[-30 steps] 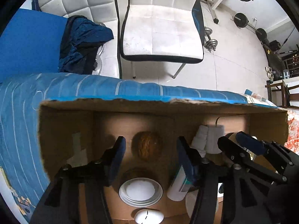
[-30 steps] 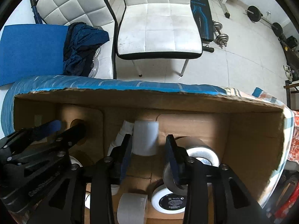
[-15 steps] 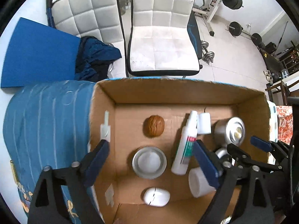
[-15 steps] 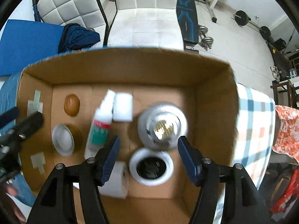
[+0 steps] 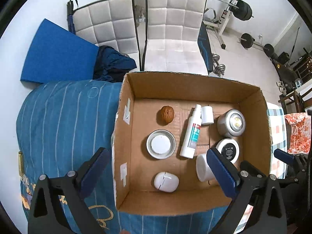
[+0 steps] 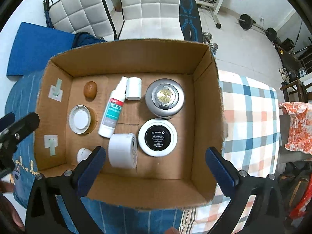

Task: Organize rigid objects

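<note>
A brown cardboard box (image 6: 204, 105) sits on a blue striped cloth (image 5: 64, 120). Inside it lie many small hard things. A brown walnut (image 5: 167, 115) is near the back left. A white spray bottle (image 6: 113, 109) with a teal label lies flat in the middle, and its white cap (image 6: 133, 88) is just beside the nozzle. A round silver tin (image 6: 164, 97) with a gold middle sits at the back right. A white jar with a black lid (image 6: 158, 137) is in front of it. A white roll (image 6: 122, 153) lies on its side. A round metal lid (image 6: 79, 119) lies flat on the left. A small white egg-shaped case (image 5: 166, 181) is near the front. The left hand-held gripper (image 5: 156, 167) is above the box, wide apart, holding nothing. The right hand-held gripper (image 6: 156, 167) is wide apart too.
</note>
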Demonstrator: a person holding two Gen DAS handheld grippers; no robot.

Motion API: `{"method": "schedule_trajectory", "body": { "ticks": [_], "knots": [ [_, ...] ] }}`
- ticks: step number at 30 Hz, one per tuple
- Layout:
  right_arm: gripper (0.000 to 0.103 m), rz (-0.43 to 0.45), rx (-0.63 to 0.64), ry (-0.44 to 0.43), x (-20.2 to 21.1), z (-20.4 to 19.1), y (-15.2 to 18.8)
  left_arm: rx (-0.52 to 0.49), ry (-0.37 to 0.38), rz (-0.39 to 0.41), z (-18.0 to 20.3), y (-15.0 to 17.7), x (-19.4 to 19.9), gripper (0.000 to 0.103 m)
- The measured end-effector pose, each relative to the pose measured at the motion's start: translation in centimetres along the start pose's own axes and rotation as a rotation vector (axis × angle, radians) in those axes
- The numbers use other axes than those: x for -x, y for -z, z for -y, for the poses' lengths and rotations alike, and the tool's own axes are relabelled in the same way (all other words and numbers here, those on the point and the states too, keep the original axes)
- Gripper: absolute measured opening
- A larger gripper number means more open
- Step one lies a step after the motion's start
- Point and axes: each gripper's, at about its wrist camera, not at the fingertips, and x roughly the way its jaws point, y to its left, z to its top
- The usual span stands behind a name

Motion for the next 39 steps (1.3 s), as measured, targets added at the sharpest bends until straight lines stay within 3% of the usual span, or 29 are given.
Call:
{"method": "schedule_trajectory", "body": {
  "ticks": [5,10,15,23,28,32,39],
  "knots": [
    [0.103,0.038,-0.003,-0.017,3.0,-0.4,1.1,0.005,0.008,0.045,0.3,1.9,3.0,0.103],
    [0.103,0.106,0.004,-0.037,7.8,0.2,4.0,0.001,0.006,0.126,1.1,5.0,8.6,0.103],
    [0.103,0.193,0.006,-0.058,14.4,1.8,8.9,-0.027,-0.033,0.21,2.1,9.2,14.8,0.103],
    [0.103,0.281,0.007,-0.082,23.4,3.6,16.5,0.014,-0.006,0.274,1.6,14.7,22.8,0.103],
    [0.103,0.311,0.009,-0.098,27.3,3.6,19.9,0.012,-0.008,0.299,2.0,16.3,26.2,0.103],
    [0.103,0.339,0.021,-0.075,29.5,3.5,21.6,0.005,-0.053,0.342,2.8,17.7,28.4,0.103],
    [0.103,0.369,0.034,-0.053,32.0,3.9,22.9,0.002,-0.023,0.362,3.5,19.0,30.1,0.103]
  ]
}}
